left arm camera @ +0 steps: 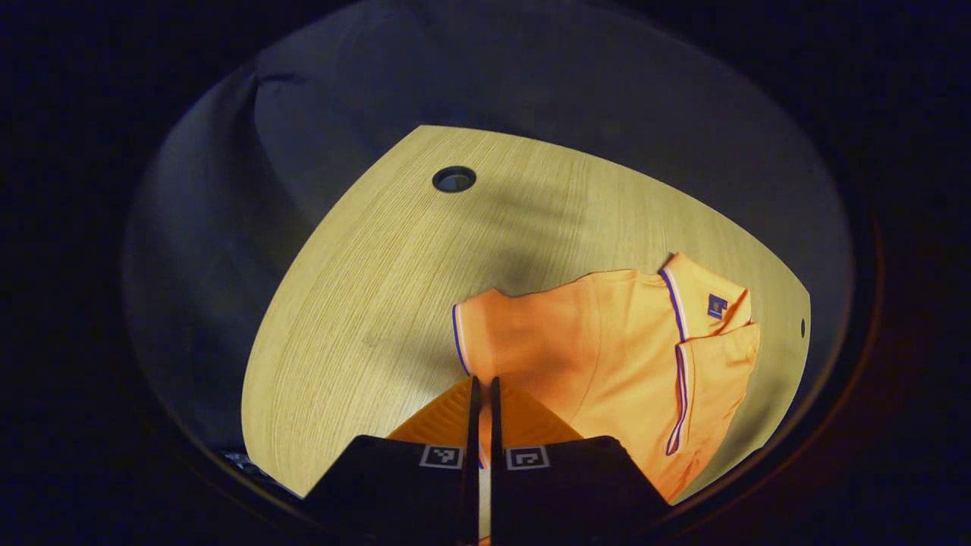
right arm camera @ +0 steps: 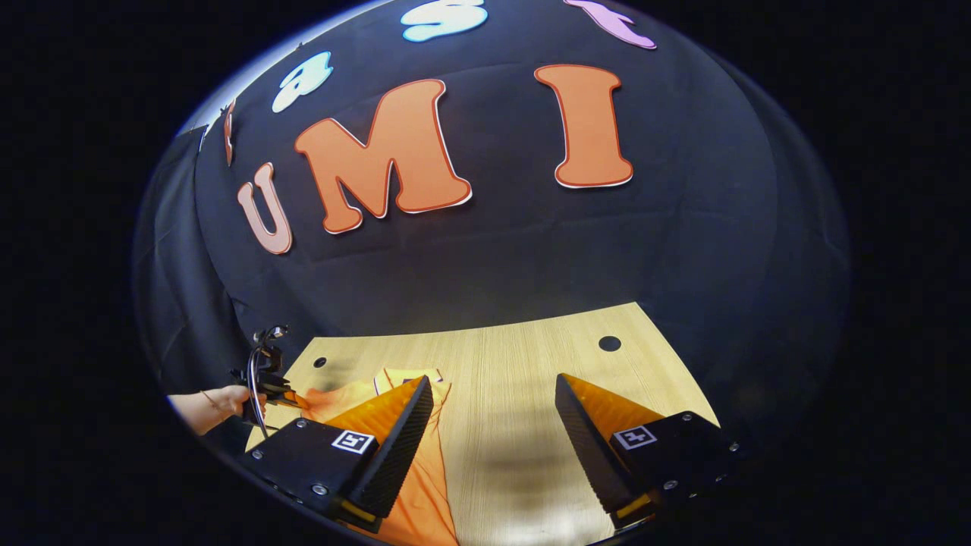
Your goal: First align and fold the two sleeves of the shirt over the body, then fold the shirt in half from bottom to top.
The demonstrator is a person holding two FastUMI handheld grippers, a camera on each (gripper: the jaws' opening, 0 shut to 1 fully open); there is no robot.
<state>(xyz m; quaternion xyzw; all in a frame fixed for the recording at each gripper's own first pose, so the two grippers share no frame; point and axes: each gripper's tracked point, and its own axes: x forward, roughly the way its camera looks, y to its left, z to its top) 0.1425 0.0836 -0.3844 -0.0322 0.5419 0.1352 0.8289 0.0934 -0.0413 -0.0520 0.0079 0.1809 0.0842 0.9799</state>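
Shirt (left arm camera: 607, 356) lies on the bench (left arm camera: 379, 303), lower right of the left claw view; in the right claw view it sits lower left, partly behind that claw's finger. Collar w/ striped trim at right side of the left view; one sleeve cuff w/ striped edge at frame centre.

Left claw (left arm camera: 483, 402): fingers drawn together, thin gap only. Cloth appears caught between them near the sleeve, but the contact point is hidden, so a pinch is judged probable, not confirmed. Right claw (right arm camera: 493, 425): fingers wide apart, holding nothing, over bare bench just beside the shirt's edge.

Progress, judged: early. Sleeve fold on left claw's side appears in hand; shirt looks bunched, not squared. Other sleeve state can't be told. Bottom-to-top fold not done.

Surface: light wood-grain bench, round holes (left arm camera: 454, 179) near the far edge, shadows across it. Room: dark cloth wall behind. A hand (right arm camera: 216, 406) holds the other claw at lower left of the right view.
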